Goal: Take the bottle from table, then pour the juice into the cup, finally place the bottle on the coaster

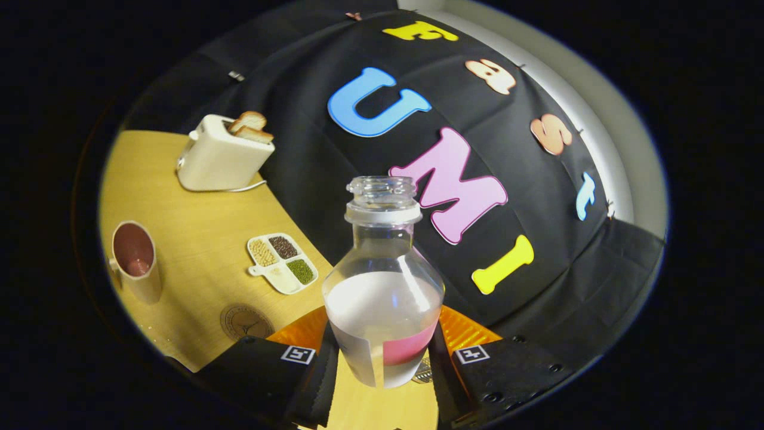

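Your gripper (383,358) holds the bottle (383,286) between its two black fingers (325,370), one pad pressed to each flank of the lower body, jaws closed on it. The bottle stands upright in the grip and looks lifted off the table (197,239), though the fisheye makes that hard to judge. It is one clear, bulb-shaped bottle with a narrow threaded neck, uncapped, a frosted band and a pink label low on its body, and pale liquid filling roughly the lower half.

Just behind the bottle's base, an orange ribbed surface (459,331) shows on both sides of it. Beside the left finger lies one round brown coaster (246,322), flat on the wood, near the table's close edge. Bare tabletop lies between it and the other things, giving you open room to that side.

Beyond the coaster sits one white tray (282,262) with four compartments, holding pale beans, dark beans, green beans and something white. Well apart from it, by the table's far-left edge, stands one cream cup (136,260) with a pink inside, upright, mouth facing you.

Farthest back, against the cloth wall, stands one white toaster (222,156) with two slices of toast (250,126) poking out of it.
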A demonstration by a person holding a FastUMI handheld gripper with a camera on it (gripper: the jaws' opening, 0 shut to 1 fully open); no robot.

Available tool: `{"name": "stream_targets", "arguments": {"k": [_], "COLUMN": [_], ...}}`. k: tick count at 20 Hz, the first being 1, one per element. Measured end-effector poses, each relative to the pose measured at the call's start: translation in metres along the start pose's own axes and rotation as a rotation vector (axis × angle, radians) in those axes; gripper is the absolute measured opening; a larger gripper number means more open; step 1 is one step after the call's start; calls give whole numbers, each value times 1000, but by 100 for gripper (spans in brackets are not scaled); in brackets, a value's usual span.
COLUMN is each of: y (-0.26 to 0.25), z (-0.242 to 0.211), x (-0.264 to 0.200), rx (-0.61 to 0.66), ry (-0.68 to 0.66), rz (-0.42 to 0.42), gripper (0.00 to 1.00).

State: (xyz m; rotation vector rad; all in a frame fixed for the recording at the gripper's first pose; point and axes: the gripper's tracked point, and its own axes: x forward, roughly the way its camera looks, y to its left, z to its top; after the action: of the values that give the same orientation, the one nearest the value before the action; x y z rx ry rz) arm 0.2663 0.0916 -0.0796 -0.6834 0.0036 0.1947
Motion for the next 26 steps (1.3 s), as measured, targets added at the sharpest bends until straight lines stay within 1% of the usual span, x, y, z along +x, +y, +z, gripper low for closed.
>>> {"name": "stream_targets", "arguments": {"k": [2, 4, 6, 11, 14, 17, 19, 22, 26], "y": [13, 27, 39, 87, 109, 125, 128, 140, 140], "z": [-7, -8, -15, -33, -42, -52, -60, -66, -70], "x": [1, 8, 16, 36, 47, 54, 59, 60, 62], "rx": [199, 420, 522, 605, 657, 657, 648, 675, 648], "ry": [12, -6, -6, 0, 19, 38, 52, 81, 87], "rz": [53, 89, 117, 190, 218, 236, 221, 240, 236], "gripper": [70, 70, 70, 72, 73, 73, 74, 76, 78]}}
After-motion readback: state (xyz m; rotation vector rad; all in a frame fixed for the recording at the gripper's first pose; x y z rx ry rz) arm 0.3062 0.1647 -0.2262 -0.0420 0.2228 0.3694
